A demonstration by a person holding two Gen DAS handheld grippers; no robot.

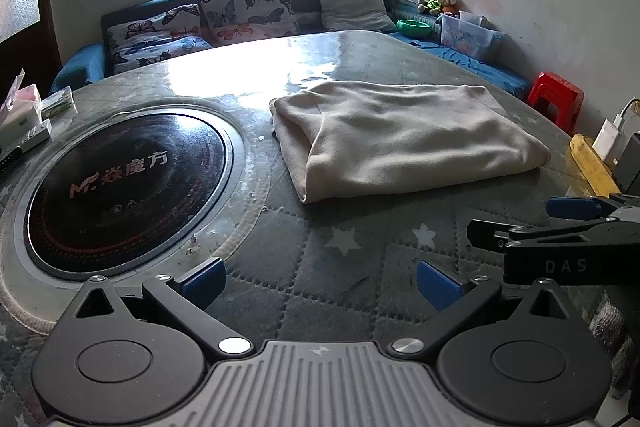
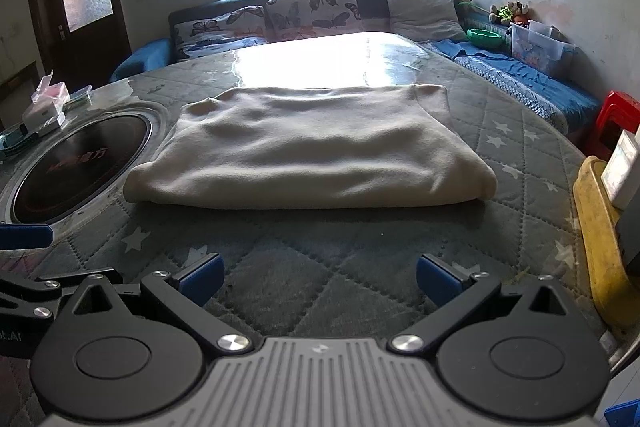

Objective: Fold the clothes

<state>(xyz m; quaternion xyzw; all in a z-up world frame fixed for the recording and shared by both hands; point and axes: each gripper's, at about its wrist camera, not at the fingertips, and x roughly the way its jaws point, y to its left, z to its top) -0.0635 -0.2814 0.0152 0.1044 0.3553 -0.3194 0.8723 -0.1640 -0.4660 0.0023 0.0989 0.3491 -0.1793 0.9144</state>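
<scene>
A cream garment (image 1: 404,139) lies folded into a thick rectangle on the grey quilted star-print table cover (image 1: 320,267). In the right wrist view the same cream garment (image 2: 312,147) sits straight ahead, its folded edge towards me. My left gripper (image 1: 320,281) hovers open over bare cover, short of the garment and to its left. My right gripper (image 2: 318,277) is open too, a little back from the garment's near edge, nothing between its fingers. The right gripper (image 1: 568,223) also shows at the right edge of the left wrist view.
A round black induction hob (image 1: 124,183) is set in the table at left. Small boxes (image 1: 24,123) sit at the far left edge. A yellow object (image 2: 600,239) and chargers lie at the right edge. A red stool (image 1: 556,99) and a sofa with butterfly cushions (image 1: 248,7) stand behind.
</scene>
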